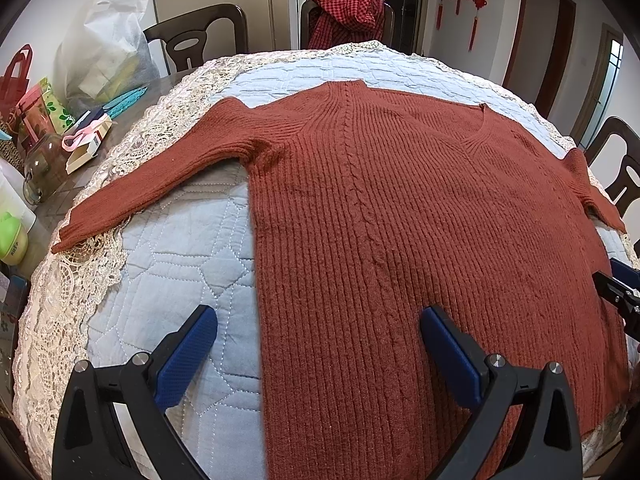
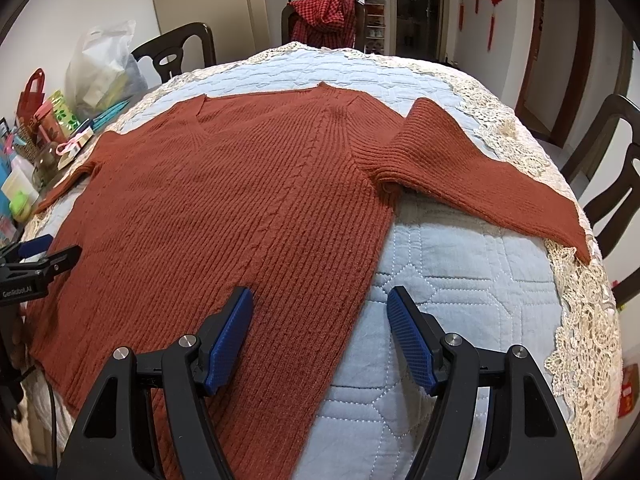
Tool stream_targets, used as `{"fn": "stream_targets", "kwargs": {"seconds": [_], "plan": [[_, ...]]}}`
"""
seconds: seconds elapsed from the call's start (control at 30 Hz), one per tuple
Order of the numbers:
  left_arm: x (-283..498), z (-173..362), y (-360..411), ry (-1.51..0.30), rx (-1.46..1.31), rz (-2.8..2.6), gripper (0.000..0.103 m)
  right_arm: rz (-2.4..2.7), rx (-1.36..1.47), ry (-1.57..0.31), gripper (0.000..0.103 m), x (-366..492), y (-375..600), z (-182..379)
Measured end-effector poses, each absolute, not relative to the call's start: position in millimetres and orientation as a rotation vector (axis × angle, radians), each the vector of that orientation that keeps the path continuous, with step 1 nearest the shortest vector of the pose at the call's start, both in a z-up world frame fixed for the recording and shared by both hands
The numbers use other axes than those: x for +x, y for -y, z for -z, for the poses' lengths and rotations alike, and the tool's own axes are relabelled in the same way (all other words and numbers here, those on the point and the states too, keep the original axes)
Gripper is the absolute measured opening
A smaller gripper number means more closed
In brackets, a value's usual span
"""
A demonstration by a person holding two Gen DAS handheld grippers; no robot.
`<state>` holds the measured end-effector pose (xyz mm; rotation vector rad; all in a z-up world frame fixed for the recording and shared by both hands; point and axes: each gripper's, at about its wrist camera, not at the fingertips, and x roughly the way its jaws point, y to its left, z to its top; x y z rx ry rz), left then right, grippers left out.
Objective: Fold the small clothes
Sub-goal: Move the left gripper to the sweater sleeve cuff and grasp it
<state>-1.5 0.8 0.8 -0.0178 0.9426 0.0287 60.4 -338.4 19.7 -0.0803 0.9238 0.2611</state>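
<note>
Rust-red ribbed knit V-neck sweater (image 1: 400, 208) spread flat, sleeves out, on pale blue quilted lace-edged cloth (image 1: 188, 264); left gripper (image 1: 318, 344) and right gripper (image 2: 320, 320) wide apart, holding nothing, over its side edges; "GenRobot.AI" printed on left gripper.

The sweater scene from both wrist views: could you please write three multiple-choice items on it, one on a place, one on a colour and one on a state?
1. Where does the checked red cloth hang?
A. on a chair back beyond the table
B. on the sweater
C. on the floor

2. What colour is the sweater?
A. navy
B. rust red
C. white

3. How does the sweater lie?
A. folded in half
B. rolled up
C. flat, sleeves spread out

Answers:
1 A: it drapes over the far chair.
2 B: the knit is rust red in both views.
3 C: each sleeve reaches out over the quilted cover, and the left gripper and right gripper have open jaws.
</note>
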Motion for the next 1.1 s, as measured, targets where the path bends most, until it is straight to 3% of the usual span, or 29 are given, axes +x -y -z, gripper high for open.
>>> {"fn": "stream_targets", "kwargs": {"seconds": [0.4, 0.97, 1.1], "plan": [[-3, -13, -5, -0.89, -0.024, -0.082, 0.101, -0.291, -0.085, -0.902, 0.07, 56, 333, -32], [9, -18, -70, -0.853, -0.106, -0.212, 0.1, -0.379, -0.131, -0.894, 0.07, 73, 293, -33], [11, -15, -100, -0.848, -0.162, -0.254, 0.09, -0.382, -0.138, -0.894, 0.07, 76, 289, -34]]}}
